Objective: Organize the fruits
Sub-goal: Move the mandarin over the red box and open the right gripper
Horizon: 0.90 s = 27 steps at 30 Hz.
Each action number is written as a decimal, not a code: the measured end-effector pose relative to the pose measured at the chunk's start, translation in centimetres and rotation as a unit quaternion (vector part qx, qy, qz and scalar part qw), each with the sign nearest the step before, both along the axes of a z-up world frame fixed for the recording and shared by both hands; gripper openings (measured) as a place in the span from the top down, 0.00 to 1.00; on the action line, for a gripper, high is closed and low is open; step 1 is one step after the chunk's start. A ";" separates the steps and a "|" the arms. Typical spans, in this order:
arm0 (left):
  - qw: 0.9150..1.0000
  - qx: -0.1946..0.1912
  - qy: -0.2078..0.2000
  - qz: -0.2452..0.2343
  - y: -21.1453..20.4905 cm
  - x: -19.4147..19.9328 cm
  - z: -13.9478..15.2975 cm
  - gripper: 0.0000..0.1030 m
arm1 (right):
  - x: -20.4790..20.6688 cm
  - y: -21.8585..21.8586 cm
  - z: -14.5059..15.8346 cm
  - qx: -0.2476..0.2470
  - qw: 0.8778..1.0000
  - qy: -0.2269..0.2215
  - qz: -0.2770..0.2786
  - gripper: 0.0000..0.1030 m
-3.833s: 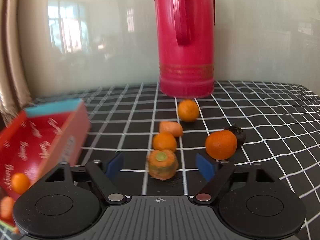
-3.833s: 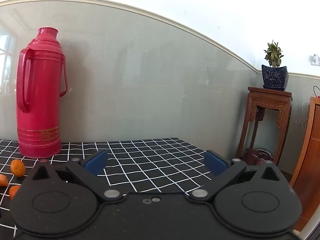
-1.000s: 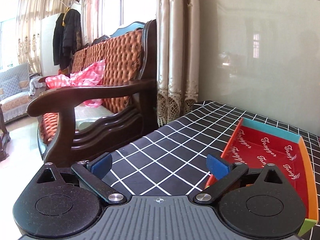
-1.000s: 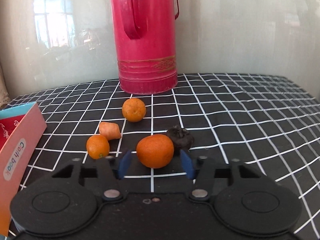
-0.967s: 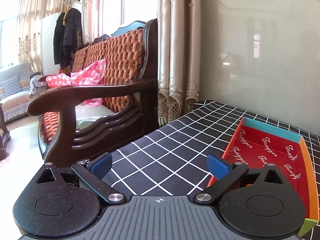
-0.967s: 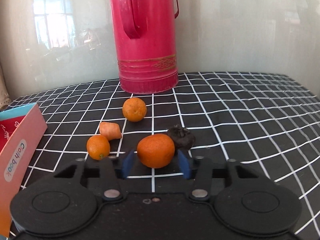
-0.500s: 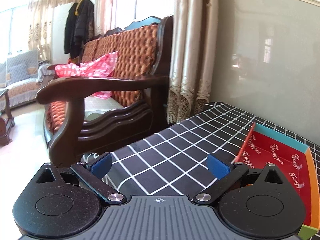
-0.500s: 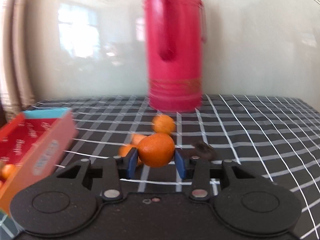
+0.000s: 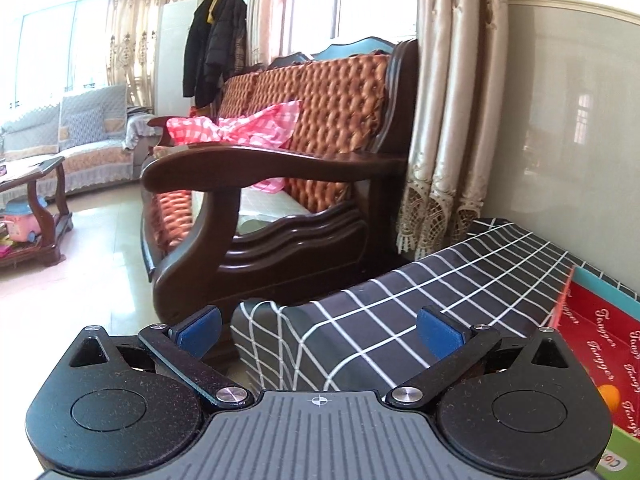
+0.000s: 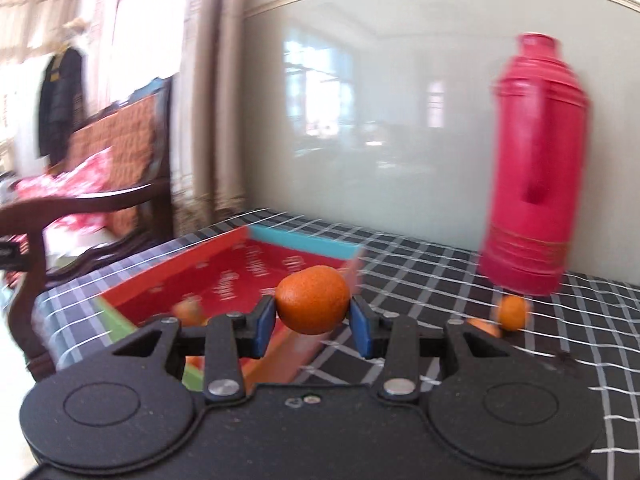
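Round orange mandarin (image 10: 313,305) clamped between blue pads of right tool (image 10: 313,322), carried above surface. Shallow red cardboard box (image 10: 224,276) lies ahead-left, near surface's left edge; right tool nearer. Left tool (image 9: 318,330) wide open, empty, at surface's left corner.

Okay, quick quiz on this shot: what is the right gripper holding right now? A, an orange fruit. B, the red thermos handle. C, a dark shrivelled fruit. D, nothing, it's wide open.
A: the right gripper has its blue pads pressed on either side of an orange fruit, lifted in front of the red box.
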<state>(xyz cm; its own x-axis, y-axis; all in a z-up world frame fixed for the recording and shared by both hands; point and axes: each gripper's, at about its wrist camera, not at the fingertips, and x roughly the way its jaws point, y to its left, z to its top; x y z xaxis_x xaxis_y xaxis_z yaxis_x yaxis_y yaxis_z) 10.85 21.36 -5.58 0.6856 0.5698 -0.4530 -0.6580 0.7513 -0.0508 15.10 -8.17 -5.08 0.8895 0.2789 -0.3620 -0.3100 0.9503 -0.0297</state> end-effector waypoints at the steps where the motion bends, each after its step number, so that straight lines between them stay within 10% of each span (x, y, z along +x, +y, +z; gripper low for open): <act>1: 1.000 0.000 0.002 0.004 0.4 -0.1 -0.1 0.00 | 0.0 0.8 0.0 -0.007 1.000 0.001 0.010 0.69; 10: 1.000 -0.009 0.007 0.022 2.6 -0.9 -0.8 0.00 | 0.2 3.6 -1.4 -0.036 0.999 0.016 0.026 0.67; 27: 1.000 0.004 0.014 -0.018 -1.0 0.7 -0.3 0.00 | -0.8 -0.7 0.6 -0.029 0.994 -0.042 -0.098 0.18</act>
<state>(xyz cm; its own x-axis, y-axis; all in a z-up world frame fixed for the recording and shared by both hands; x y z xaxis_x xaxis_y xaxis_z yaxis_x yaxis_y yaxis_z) 11.59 20.38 -5.86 0.6927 0.5494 -0.4672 -0.6321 0.7745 -0.0264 14.33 -8.88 -4.46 0.9525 0.0777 -0.2944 -0.1126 0.9883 -0.1032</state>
